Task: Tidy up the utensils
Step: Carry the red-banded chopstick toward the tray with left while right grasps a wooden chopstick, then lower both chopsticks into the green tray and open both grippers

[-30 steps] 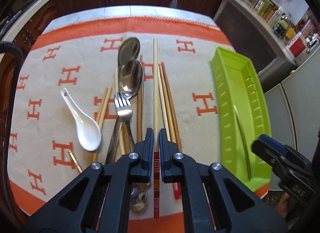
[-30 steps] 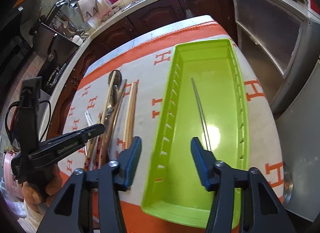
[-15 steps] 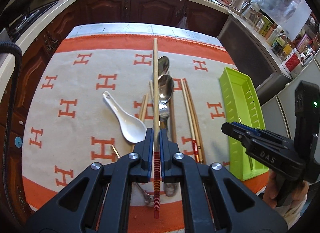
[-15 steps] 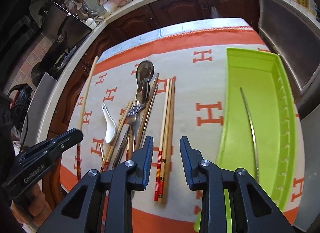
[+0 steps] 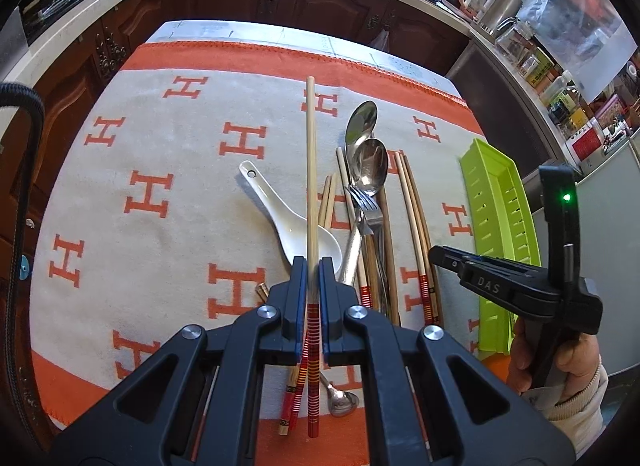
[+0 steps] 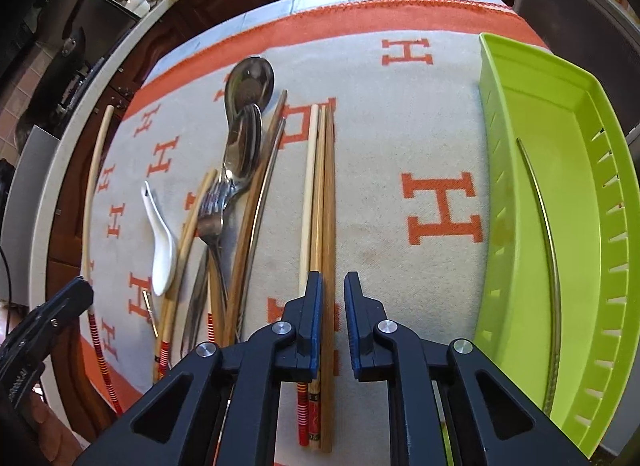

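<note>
- The left hand-held gripper [image 5: 313, 278] is pinching one pale wooden chopstick with a red-striped end [image 5: 311, 185], which juts toward the top of the left wrist view, lifted above the pile. A long stick held near one end could swing or slip through the pads if the hand turns fast.
- The right hand-held gripper [image 6: 331, 306] is closing with a narrow gap left; a brown bamboo chopstick [image 6: 328, 201] from the group of three at mid-frame of the right wrist view lies in that gap. I cannot tell whether the pads press it yet. The blue pads could catch two sticks, or nudge the neighbours out of line.
- The lime-green plastic slotted tray [image 6: 592, 169] fills the right side of that view, holding one thin metal chopstick [image 6: 544, 221]. It sits at the bench edge; a careless drop might miss its rim.
- The white ceramic soup spoon [image 5: 288, 217], steel fork [image 5: 366, 209] and two steel spoons [image 5: 370, 161] lie tangled with chopsticks on the orange-and-cream cloth [image 5: 160, 137]; dragging one may shift the rest.
</note>
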Available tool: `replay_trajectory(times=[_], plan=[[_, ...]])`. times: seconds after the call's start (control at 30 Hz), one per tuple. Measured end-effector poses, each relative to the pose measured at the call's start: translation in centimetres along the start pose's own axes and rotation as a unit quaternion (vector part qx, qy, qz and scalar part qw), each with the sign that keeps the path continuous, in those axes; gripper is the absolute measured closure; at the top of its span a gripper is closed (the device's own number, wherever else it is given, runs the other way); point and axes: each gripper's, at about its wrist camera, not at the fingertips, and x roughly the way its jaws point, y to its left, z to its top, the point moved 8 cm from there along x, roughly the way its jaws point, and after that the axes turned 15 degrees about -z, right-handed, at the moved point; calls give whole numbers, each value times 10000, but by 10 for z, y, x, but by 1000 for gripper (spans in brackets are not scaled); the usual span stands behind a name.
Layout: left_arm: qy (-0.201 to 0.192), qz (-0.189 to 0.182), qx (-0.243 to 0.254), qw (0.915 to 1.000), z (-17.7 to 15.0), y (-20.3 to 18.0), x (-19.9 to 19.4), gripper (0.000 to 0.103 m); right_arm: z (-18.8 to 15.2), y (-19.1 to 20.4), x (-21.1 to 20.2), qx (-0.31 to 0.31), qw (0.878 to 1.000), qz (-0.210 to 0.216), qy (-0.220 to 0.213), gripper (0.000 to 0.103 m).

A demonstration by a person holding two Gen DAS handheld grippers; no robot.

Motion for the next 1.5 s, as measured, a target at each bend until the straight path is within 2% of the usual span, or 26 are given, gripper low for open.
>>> replay_trajectory(times=[0.13, 0.2, 0.47, 0.57, 0.73, 0.97, 1.17, 1.3, 1.5], plan=[[31, -52, -46, 10000, -2, 4, 2, 99, 1, 3, 1, -69, 9998, -156, -128, 94], [48, -73, -74, 9999, -3, 4, 3, 99, 0, 2, 7, -91, 9998, -173, -31, 94], [148, -173, -109, 9997, -7, -1, 9, 99, -2, 11, 6, -330, 9977, -503, -303, 96], [124, -153, 11, 9998, -7, -11, 7, 99, -2, 6, 1, -49, 9993, -254, -262, 97], [80, -154, 192, 9997, -5, -34, 3, 99, -2, -8, -28, 186, 9985, 51, -511, 97], [219, -343, 587, 9974, 0, -92, 17, 99, -9, -44, -75, 452, 9942, 378, -896, 97], [324, -570, 982, 9930, 8, -156, 39, 99, -21, -94, -103, 772, 9894, 395, -1167, 97], [463, -757, 1120, 9897, 13, -196, 63, 99, -23, -132, -108, 1061, 9862, 332, -1230, 97], [693, -838, 1276, 9858, 14, -238, 102, 99, -26, -182, -95, 1440, 9826, 359, -1116, 97]])
